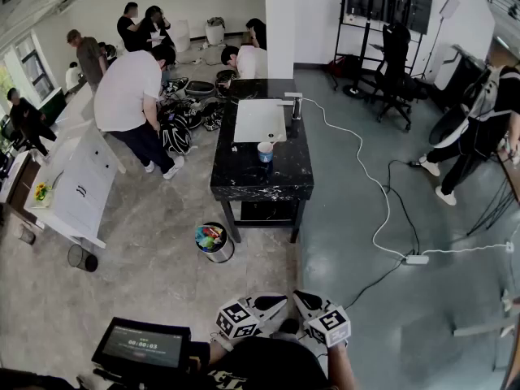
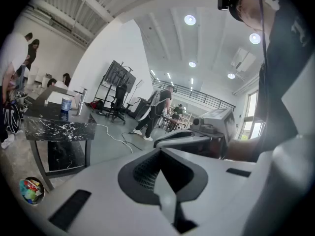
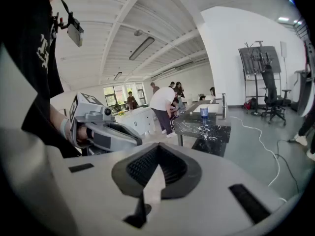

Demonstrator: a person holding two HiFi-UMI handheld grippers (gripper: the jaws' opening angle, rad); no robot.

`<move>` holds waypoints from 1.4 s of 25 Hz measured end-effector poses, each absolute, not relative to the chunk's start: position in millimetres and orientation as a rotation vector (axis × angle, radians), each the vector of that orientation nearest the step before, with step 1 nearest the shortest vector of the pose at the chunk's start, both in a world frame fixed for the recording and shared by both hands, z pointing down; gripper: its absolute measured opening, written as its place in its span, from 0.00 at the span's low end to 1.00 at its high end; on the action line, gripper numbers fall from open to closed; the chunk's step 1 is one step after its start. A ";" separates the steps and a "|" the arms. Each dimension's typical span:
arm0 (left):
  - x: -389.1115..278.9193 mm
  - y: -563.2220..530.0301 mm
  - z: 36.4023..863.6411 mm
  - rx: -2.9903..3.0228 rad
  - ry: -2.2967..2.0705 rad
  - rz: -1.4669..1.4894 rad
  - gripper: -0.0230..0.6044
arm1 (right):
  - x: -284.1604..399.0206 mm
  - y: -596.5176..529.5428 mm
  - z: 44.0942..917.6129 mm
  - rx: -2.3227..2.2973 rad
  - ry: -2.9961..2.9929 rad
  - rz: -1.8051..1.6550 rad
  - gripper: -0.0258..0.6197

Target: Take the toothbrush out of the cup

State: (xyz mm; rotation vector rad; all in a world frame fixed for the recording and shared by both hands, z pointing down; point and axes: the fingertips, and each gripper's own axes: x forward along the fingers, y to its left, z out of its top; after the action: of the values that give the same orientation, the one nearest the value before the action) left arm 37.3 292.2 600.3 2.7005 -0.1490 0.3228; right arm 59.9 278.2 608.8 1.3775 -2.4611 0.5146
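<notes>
A blue-and-white cup (image 1: 265, 150) stands on the black marble table (image 1: 262, 181), far ahead of me. I cannot make out a toothbrush in it at this distance. The cup also appears small in the left gripper view (image 2: 65, 107) and in the right gripper view (image 3: 204, 111). Both grippers are held close to my body at the bottom of the head view, well short of the table. My left gripper (image 1: 275, 302) (image 2: 160, 181) is shut with nothing in it. My right gripper (image 1: 305, 301) (image 3: 150, 173) is shut and empty too.
On the table lie a white board (image 1: 260, 120) and a silver tumbler (image 1: 296, 108). A bin of colourful scraps (image 1: 214, 240) stands at the table's near left leg. A white cable (image 1: 382, 210) and a power strip (image 1: 416, 259) cross the floor on the right. Several people stand at the back left.
</notes>
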 end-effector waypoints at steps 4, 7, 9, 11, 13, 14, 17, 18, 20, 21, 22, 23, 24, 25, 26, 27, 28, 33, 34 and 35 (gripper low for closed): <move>54.1 296.1 597.8 2.703 -0.153 0.333 0.04 | 81.4 278.6 608.4 1.377 -2.456 0.514 0.02; 56.7 299.7 596.5 2.692 -0.151 0.347 0.04 | 89.9 280.7 607.4 1.392 -2.445 0.540 0.02; 57.6 299.0 593.9 2.687 -0.151 0.354 0.04 | 95.2 279.2 605.7 1.404 -2.440 0.555 0.02; 61.6 296.4 593.0 2.687 -0.167 0.356 0.04 | 102.5 275.1 606.4 1.398 -2.443 0.554 0.02; 68.1 296.0 596.4 2.687 -0.190 0.356 0.04 | 110.7 272.5 610.0 1.378 -2.452 0.548 0.02; 71.8 297.0 598.8 2.685 -0.201 0.356 0.04 | 115.1 272.4 612.3 1.367 -2.456 0.546 0.02; 81.8 302.7 604.4 2.675 -0.237 0.354 0.05 | 128.2 275.6 617.9 1.338 -2.466 0.532 0.02; 84.9 305.9 605.7 2.672 -0.247 0.353 0.04 | 131.7 277.6 616.7 1.334 -2.469 0.527 0.02; 90.6 314.9 609.1 2.662 -0.254 0.350 0.05 | 136.8 282.5 609.0 1.344 -2.469 0.530 0.02; 93.3 318.4 611.5 2.657 -0.254 0.350 0.04 | 139.4 284.3 607.7 1.348 -2.471 0.533 0.02; 95.8 319.8 613.8 2.655 -0.257 0.350 0.04 | 142.2 284.4 609.3 1.344 -2.474 0.530 0.02; 98.2 319.7 615.8 2.654 -0.263 0.350 0.04 | 144.7 283.1 612.4 1.333 -2.478 0.524 0.02; 100.5 319.1 617.9 2.653 -0.271 0.350 0.04 | 146.4 281.9 616.3 1.318 -2.482 0.523 0.02; 102.9 318.8 620.0 2.652 -0.279 0.350 0.04 | 146.9 281.4 618.7 1.303 -2.486 0.531 0.02; 105.5 318.9 622.1 2.651 -0.286 0.348 0.04 | 146.8 281.5 618.9 1.293 -2.486 0.542 0.02; 107.9 319.2 623.7 2.649 -0.290 0.346 0.04 | 146.9 282.0 619.4 1.286 -2.484 0.548 0.02; 109.5 319.5 624.9 2.646 -0.293 0.343 0.04 | 147.3 283.0 622.4 1.277 -2.482 0.546 0.02; 109.5 323.9 623.9 2.643 -0.302 0.337 0.04 | 143.6 291.7 639.2 1.234 -2.488 0.538 0.02; 110.0 327.2 622.9 2.644 -0.302 0.337 0.04 | 142.5 294.7 640.1 1.227 -2.494 0.539 0.02; 110.7 331.0 622.1 2.644 -0.302 0.338 0.04 | 141.7 297.8 640.7 1.220 -2.498 0.540 0.02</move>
State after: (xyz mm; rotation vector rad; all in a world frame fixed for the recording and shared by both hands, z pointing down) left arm 110.7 331.0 622.1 2.6438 -0.3017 0.3379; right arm 141.7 297.8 640.7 1.2195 -2.4977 0.5403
